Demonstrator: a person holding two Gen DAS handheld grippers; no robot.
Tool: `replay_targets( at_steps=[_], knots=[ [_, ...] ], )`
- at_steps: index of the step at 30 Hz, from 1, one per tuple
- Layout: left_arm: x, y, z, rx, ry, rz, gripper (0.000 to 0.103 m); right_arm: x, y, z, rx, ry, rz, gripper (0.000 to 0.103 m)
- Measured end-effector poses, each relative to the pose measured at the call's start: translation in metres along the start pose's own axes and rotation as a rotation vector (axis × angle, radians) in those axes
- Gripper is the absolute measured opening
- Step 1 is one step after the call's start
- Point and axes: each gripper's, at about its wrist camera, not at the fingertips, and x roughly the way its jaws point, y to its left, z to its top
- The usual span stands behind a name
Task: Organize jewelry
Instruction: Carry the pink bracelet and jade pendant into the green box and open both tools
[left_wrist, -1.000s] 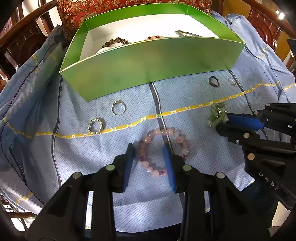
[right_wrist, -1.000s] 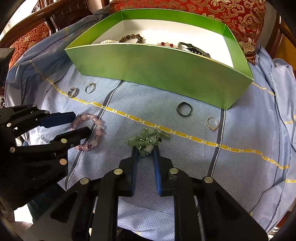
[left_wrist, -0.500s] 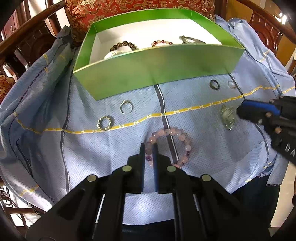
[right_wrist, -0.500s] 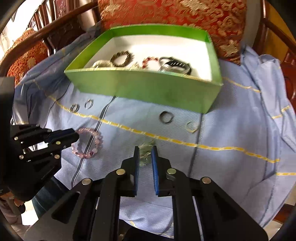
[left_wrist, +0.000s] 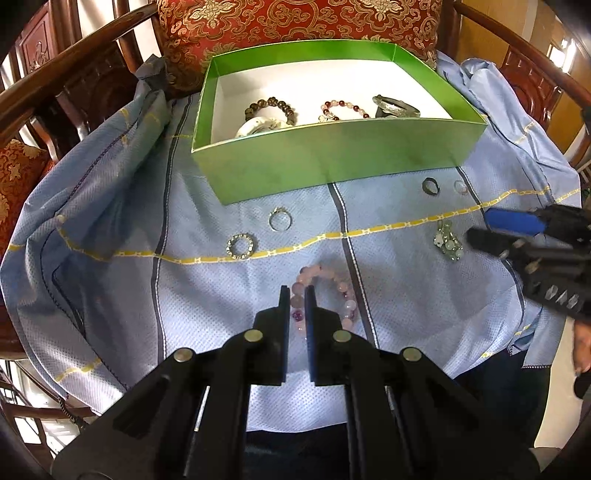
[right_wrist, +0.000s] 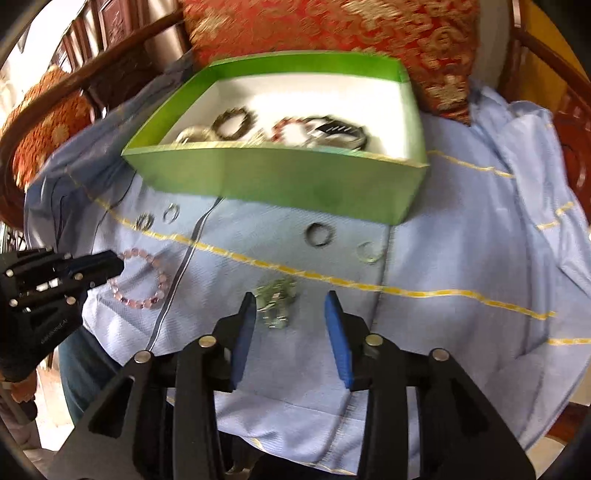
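My left gripper (left_wrist: 296, 295) is shut on the near side of a pink bead bracelet (left_wrist: 343, 291), whose loop trails just above the blue cloth (left_wrist: 207, 295). The right wrist view shows the same bracelet (right_wrist: 142, 280) at the left gripper (right_wrist: 109, 266). My right gripper (right_wrist: 290, 295) has its jaws opening, and a green bead piece (right_wrist: 275, 302) lies loose on the cloth between the blue pads (right_wrist: 243, 332), untouched. From the left wrist view that green piece (left_wrist: 448, 242) sits just left of the right gripper (left_wrist: 493, 230). A green box (left_wrist: 332, 158) with several bracelets stands behind.
Loose rings lie on the cloth: a silver ring (left_wrist: 280, 220) and a crystal ring (left_wrist: 241, 245) left of the centre stripe, a dark ring (right_wrist: 320, 234) and a pale ring (right_wrist: 369, 253) near the box's right corner. A red cushion (left_wrist: 295, 26) and wooden chair arms (left_wrist: 74, 77) surround the cloth.
My left gripper closed on the pink bracelet and rose. My right gripper closed at the green piece, lifted, then spread its jaws, with the green piece now lying on the cloth.
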Motion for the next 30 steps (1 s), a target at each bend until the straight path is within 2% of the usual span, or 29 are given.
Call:
replay_targets(
  at_steps=[5,8,14,22,26,30],
  knots=[
    [0.002,0.001,-0.002,0.007,0.006,-0.001,0.008,0.024,0.018,0.001,-0.060,0.030,-0.020,0.039],
    [0.003,0.002,-0.003,0.004,0.009,-0.001,0.008,0.031,0.019,0.000,-0.070,0.046,-0.032,0.015],
    [-0.002,0.005,0.000,-0.012,-0.007,-0.009,0.008,0.017,0.015,-0.003,-0.080,0.036,-0.023,0.013],
    [-0.037,0.014,0.025,-0.024,-0.090,-0.040,0.008,-0.037,0.003,0.018,-0.031,-0.087,0.015,0.013],
    [-0.059,0.019,0.055,-0.014,-0.159,-0.050,0.008,-0.063,0.000,0.042,-0.023,-0.166,0.052,0.013],
    [-0.071,0.022,0.096,-0.006,-0.222,-0.027,0.008,-0.071,-0.005,0.082,-0.030,-0.213,0.042,0.013]
  ],
)
